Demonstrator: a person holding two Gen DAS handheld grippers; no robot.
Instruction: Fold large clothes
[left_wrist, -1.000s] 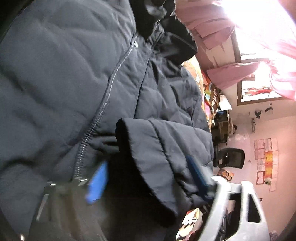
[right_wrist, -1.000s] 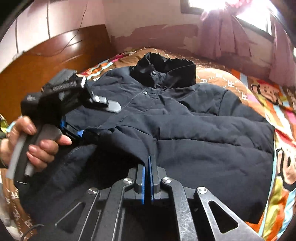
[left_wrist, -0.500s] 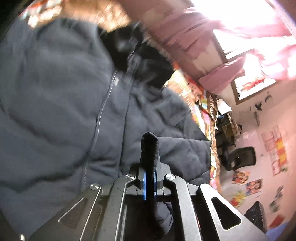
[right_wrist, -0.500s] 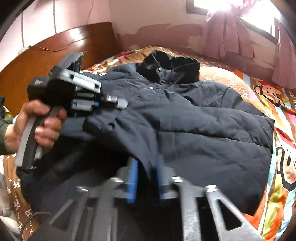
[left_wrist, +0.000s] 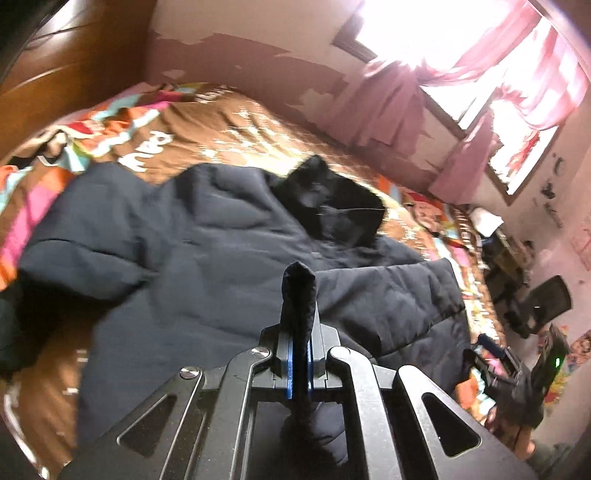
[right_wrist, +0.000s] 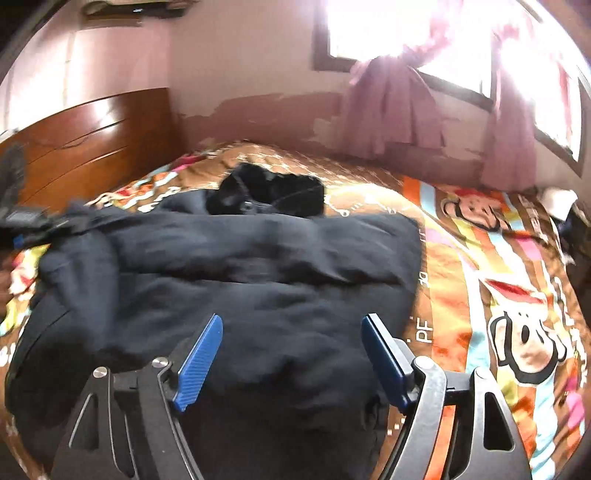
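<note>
Navy quilted fabric is what I am handling: a padded jacket (right_wrist: 236, 280) lying spread across the patterned bed (right_wrist: 491, 266), black collar (right_wrist: 266, 194) towards the wall. My left gripper (left_wrist: 300, 360) is pinching a thick fold of its edge; my right gripper (right_wrist: 291, 354) is hovering above the hem, spread wide and empty. I am judging it soft, bulky, springy and slightly slick, so seams, cuffs and hem corners are offering the surest hold.

Bedspread (right_wrist: 480, 258) right of the jacket (right_wrist: 258, 277) lies seemingly unobstructed.
</note>
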